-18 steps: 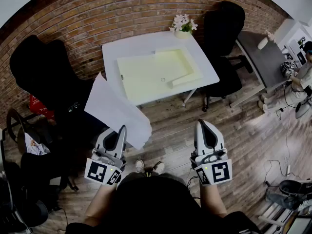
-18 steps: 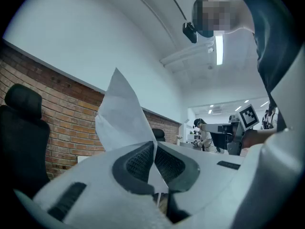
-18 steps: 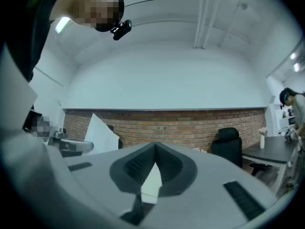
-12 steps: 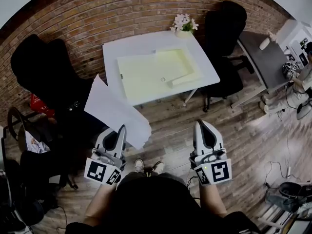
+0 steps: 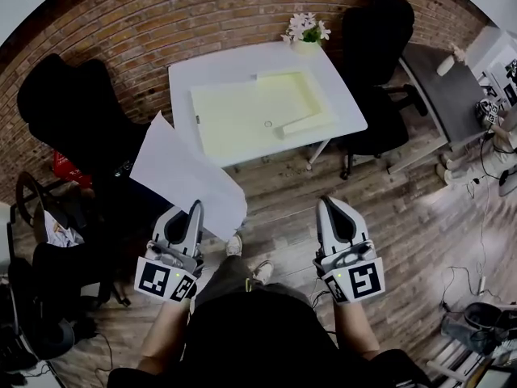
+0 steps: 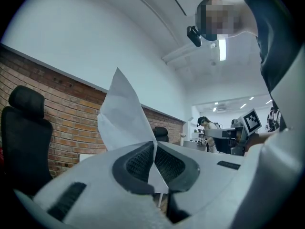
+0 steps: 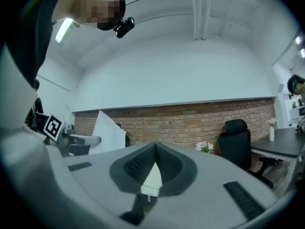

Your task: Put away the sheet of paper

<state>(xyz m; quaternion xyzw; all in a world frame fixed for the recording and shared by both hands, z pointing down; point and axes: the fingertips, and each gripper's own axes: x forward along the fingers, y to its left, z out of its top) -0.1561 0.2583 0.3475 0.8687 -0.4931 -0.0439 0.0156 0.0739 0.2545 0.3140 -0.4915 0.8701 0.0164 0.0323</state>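
While left gripper [image 5: 196, 207] fingers clamp sheet of paper [image 5: 182, 176] | right gripper [image 5: 329, 202] fingers: pressed together, empty

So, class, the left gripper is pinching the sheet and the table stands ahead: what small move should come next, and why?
Probably carry the left gripper forward toward the white table. Its jaws are shut on the sheet of paper, which hangs above the wooden floor, well short of the pale yellow folder lying on that table.
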